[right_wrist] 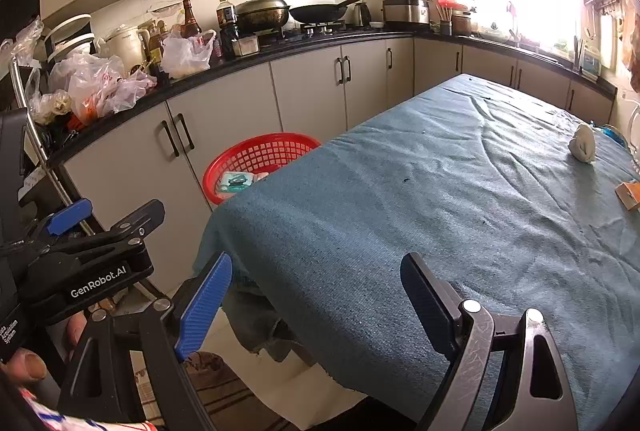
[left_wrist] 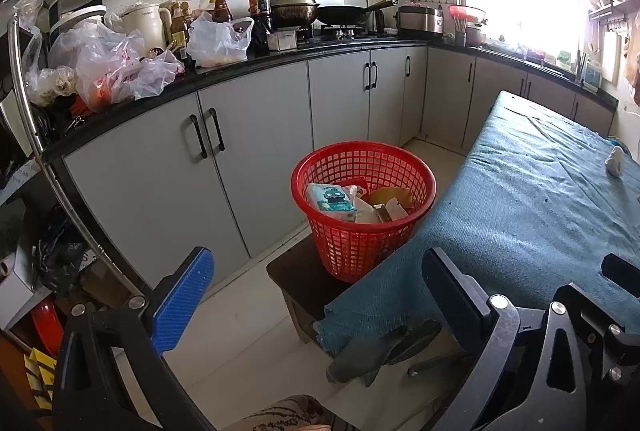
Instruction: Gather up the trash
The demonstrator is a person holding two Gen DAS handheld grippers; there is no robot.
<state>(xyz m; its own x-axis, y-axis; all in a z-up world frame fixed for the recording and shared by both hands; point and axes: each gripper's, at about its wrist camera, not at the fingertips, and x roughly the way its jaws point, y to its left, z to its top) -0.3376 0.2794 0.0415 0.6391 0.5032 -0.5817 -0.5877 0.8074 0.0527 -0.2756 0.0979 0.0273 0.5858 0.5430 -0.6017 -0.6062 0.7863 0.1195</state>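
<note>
A red mesh basket (left_wrist: 362,207) stands on a dark stool beside the table, holding a teal wipes packet (left_wrist: 331,197) and cardboard scraps. In the right wrist view the red mesh basket (right_wrist: 256,161) peeks out past the table's corner. A crumpled white wad (right_wrist: 583,143) and an orange box (right_wrist: 629,194) lie on the blue tablecloth (right_wrist: 440,191) at the far right. The crumpled white wad (left_wrist: 615,161) also shows in the left wrist view. My left gripper (left_wrist: 316,271) is open and empty, short of the basket. My right gripper (right_wrist: 316,283) is open and empty over the near table edge.
A black counter (left_wrist: 280,61) with grey cabinets runs along the wall, crowded with plastic bags (left_wrist: 112,67), bottles, a kettle and pans. A steel rack pole (left_wrist: 48,167) stands at the left. A person's fingers (right_wrist: 28,365) hold the left gripper's body.
</note>
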